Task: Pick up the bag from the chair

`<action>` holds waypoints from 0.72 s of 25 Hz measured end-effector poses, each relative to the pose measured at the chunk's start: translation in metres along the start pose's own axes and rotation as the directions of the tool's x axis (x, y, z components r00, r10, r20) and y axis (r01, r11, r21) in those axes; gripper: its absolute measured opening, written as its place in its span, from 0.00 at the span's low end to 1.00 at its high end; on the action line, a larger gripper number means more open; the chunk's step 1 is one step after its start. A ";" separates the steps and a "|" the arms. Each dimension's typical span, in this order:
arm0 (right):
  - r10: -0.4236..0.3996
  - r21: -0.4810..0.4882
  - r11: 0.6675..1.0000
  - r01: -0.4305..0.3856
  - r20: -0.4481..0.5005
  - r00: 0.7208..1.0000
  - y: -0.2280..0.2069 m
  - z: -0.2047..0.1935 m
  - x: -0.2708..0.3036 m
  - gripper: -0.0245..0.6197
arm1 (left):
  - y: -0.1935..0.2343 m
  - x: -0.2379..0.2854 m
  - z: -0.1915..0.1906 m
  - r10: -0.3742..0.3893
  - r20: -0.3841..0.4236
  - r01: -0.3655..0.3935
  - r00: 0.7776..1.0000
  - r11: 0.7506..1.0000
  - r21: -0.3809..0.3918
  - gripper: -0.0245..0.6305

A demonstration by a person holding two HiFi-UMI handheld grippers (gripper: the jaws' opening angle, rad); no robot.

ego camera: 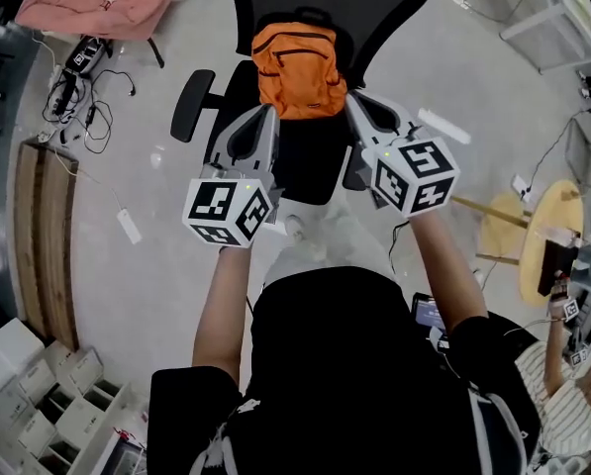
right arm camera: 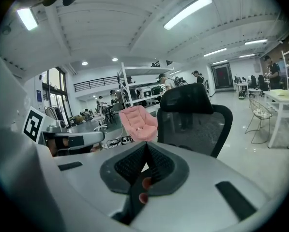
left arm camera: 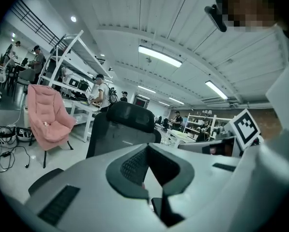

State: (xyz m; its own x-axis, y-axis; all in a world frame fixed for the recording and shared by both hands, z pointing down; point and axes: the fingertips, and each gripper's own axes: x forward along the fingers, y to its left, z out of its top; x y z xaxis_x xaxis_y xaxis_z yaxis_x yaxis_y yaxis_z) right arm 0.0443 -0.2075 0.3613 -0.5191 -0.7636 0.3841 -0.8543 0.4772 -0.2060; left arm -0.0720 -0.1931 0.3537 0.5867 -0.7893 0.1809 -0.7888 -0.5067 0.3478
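Forearms (ego camera: 222,305) stretch forward, left tool (ego camera: 268,119) and right tool (ego camera: 358,110) closed on nothing, flanking bag (ego camera: 297,67) on chair (ego camera: 305,161).

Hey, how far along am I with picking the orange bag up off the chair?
Done: nothing yet; the orange fabric backpack sits on the black mesh office chair. In hand: the left hand-held gripper and right hand-held gripper flank its lower end, both shut and empty. Still to do: open the jaws, grip the bag and lift it clear.
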 end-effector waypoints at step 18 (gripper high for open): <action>0.024 0.007 1.000 -0.023 -0.162 0.987 -0.070 -0.059 0.094 0.04 | 0.070 0.076 -0.074 0.103 -0.121 -0.110 0.987 0.992 -0.055 0.04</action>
State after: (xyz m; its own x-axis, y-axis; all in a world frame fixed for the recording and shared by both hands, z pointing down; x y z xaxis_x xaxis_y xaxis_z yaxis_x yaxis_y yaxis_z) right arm 0.0572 -0.2871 0.4648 -0.5285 -0.6715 0.5193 -0.8421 0.4919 -0.2210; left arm -0.0688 -0.2625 0.4599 0.5201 -0.7896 0.3257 -0.8376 -0.3968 0.3755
